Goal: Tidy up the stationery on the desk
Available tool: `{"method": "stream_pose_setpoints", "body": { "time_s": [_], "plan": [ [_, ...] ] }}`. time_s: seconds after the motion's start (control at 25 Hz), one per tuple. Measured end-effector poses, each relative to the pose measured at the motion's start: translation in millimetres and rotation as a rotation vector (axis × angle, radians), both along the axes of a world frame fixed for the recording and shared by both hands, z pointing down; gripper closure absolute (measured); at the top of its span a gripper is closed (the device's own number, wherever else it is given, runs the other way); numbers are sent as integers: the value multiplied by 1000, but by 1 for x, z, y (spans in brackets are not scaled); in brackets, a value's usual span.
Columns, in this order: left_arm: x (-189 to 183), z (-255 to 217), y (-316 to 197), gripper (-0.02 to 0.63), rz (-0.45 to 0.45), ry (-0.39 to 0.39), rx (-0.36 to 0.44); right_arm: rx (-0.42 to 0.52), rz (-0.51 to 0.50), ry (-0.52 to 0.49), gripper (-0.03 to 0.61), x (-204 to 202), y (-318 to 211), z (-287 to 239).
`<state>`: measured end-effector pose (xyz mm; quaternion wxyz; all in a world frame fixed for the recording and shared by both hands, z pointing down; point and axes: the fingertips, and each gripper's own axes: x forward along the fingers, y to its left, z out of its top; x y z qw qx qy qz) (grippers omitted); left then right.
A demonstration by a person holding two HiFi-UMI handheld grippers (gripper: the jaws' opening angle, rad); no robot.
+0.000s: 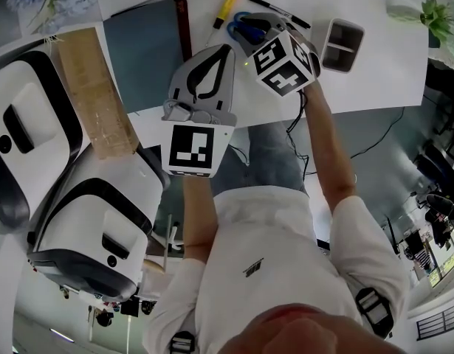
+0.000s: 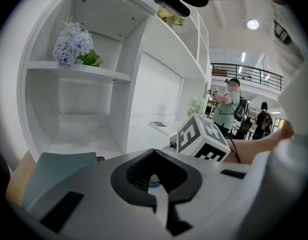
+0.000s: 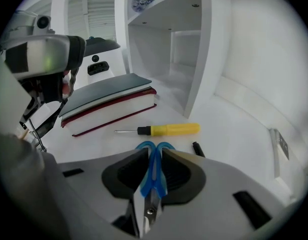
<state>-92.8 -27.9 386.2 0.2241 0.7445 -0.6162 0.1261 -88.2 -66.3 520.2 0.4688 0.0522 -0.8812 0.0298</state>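
Two pads of the right gripper [image 3: 152,154] straddle the blue scissors [image 3: 151,181], a narrow way apart and, as far as I can judge, not squeezing yet. The scissors seem to lie on the desk [image 3: 226,144], just on the near side of the screwdriver [image 3: 166,129], with the books [image 3: 108,101] to the left. The left gripper [image 2: 154,154] hangs empty on the left, jaws together. To take the scissors well, centre the pads on the handle shanks below the loops and close squarely so the blades don't swing. Lift only once the grip feels firm.

scissors [image 3: 152,176] tips hidden, marker [image 3: 198,149] mostly hidden
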Motion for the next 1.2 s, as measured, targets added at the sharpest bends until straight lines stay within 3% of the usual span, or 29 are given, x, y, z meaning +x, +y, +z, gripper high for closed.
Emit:
{"method": "stream_pose_setpoints", "body": {
  "time_s": [0.28,1.2],
  "plan": [
    [3,2,0,614,6,3,-7,-52,4,-13,520,-2,1,1],
    [44,-20,-11,614,133,2,21,80,297,-303,522,54,-14,-115]
  ]
}}
